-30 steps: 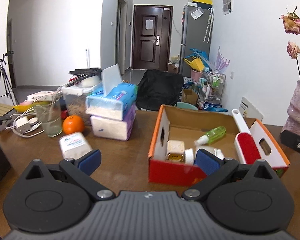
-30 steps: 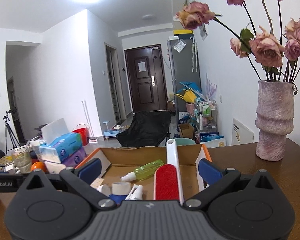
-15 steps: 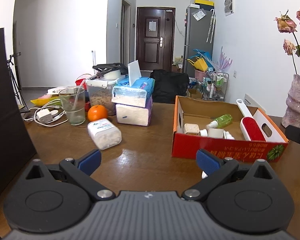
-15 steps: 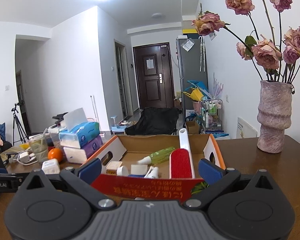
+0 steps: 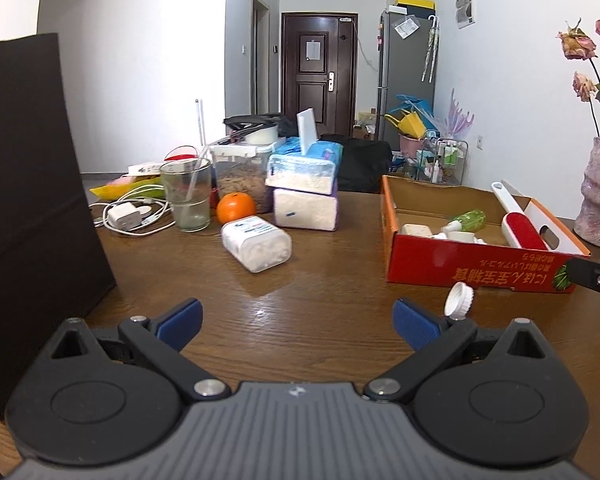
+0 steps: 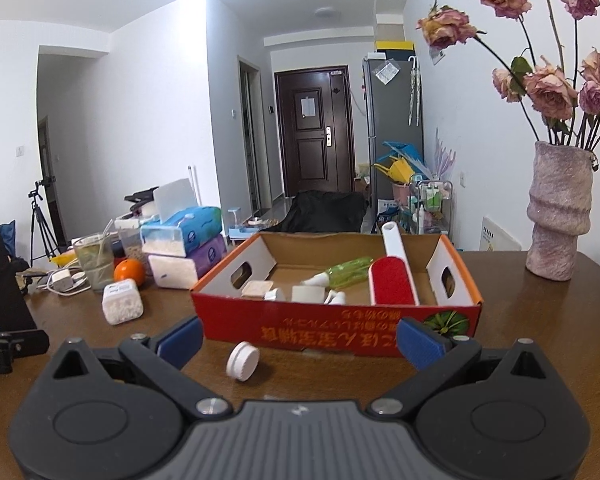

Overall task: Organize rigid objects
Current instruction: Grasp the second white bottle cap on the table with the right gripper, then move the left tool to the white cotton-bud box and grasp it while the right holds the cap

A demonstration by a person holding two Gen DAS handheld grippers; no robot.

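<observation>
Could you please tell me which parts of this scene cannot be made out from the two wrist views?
- Box floor, both views: the front wall hides its near part and the bases of the small white items.
- Cap, left view: lower edge is behind the left gripper fingers.
- Box print: upside down, too small to read.
- Black panel, left view: cut off by the edge, identity unclear.
</observation>
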